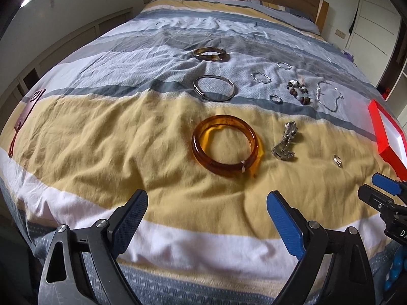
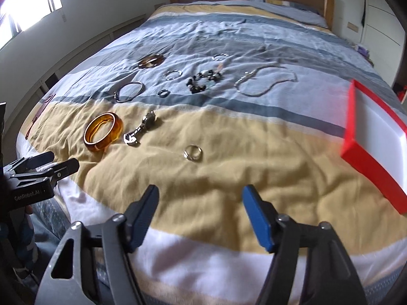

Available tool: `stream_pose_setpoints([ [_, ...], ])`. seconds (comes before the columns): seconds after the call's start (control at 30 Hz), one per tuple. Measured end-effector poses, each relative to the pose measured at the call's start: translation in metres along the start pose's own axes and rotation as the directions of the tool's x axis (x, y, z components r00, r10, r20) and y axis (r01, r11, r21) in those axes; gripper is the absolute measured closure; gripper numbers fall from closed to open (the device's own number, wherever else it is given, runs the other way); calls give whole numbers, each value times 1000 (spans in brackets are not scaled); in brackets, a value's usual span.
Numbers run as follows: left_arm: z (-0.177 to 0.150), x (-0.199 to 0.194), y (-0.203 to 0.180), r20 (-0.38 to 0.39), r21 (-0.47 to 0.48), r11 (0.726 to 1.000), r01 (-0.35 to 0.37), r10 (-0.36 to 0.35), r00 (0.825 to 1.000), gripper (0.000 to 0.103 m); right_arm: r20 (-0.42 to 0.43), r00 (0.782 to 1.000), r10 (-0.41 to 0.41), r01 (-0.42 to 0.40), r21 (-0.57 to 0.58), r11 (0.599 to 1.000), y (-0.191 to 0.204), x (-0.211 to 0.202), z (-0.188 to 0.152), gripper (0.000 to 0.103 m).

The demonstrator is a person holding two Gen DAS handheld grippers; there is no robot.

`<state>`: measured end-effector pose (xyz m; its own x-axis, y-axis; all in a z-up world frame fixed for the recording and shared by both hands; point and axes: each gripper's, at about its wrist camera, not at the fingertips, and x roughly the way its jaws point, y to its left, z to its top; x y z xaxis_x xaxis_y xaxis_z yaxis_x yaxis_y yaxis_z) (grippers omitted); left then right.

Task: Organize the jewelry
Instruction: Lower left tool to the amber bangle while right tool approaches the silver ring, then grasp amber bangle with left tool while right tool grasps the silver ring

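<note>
Jewelry on your bedspread [image 1: 101,127]: 2 amber bangles [image 1: 226,145], 1 steel bangle [image 1: 215,88], 1 ring [image 2: 193,153], 1 red box [image 2: 376,137]. Your left gripper [image 1: 207,214] & right gripper [image 2: 201,203] both gape, empty; left body reads "GenRobot.AI".

Two cameras look up your bed from its foot

Your left camera sits low and close, facing the orange bangle [image 1: 226,145]. Your right camera sits beside it, facing the small ring [image 2: 193,152]. Both see the same jewelry and the red box [image 2: 374,152].
</note>
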<state>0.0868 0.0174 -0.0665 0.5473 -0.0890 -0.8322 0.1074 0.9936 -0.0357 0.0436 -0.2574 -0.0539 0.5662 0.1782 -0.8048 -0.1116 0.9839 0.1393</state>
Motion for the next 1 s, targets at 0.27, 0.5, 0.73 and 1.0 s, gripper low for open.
stream_pose_setpoints([
  [0.27,17,21,0,-2,5,1000,8,-8,1000,9,-29,999,36,-36,4,999,-2,23,12,60],
  [0.5,32,38,-2,3,3,1000,21,-21,1000,9,-42,997,57,-57,3,998,-1,44,23,62],
  [0.73,40,56,-7,-15,11,999,30,-30,999,9,-53,996,75,-76,-10,997,1,60,28,62],
  [1.0,47,77,-11,-44,20,1000,18,-17,999,12,-53,995,86,-87,-9,996,-1,70,29,73],
])
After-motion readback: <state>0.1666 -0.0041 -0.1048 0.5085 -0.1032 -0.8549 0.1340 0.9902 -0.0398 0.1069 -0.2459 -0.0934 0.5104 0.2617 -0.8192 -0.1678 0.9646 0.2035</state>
